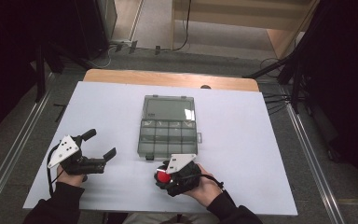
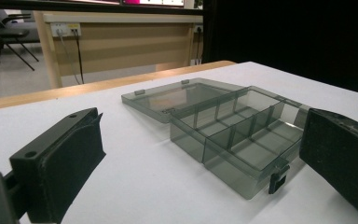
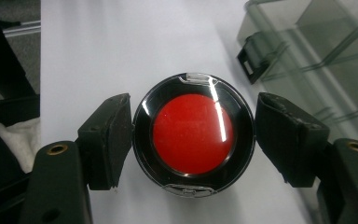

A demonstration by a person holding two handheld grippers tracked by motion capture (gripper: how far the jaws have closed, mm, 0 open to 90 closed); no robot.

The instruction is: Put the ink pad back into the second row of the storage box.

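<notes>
In the high view, the right gripper (image 1: 164, 176) and the hand (image 1: 204, 185) behind it cover most of the round red compact (image 1: 162, 178); a small red patch remains visible. The person's sleeves (image 1: 56, 205) are cut off by the bottom edge. In the right gripper view, the smoke-grey compartment box (image 3: 317, 56) runs past the top and right edges. In the left gripper view, both jaws are cropped by the frame, and the box's (image 2: 233, 135) near right corner lies behind the right-hand jaw.
</notes>
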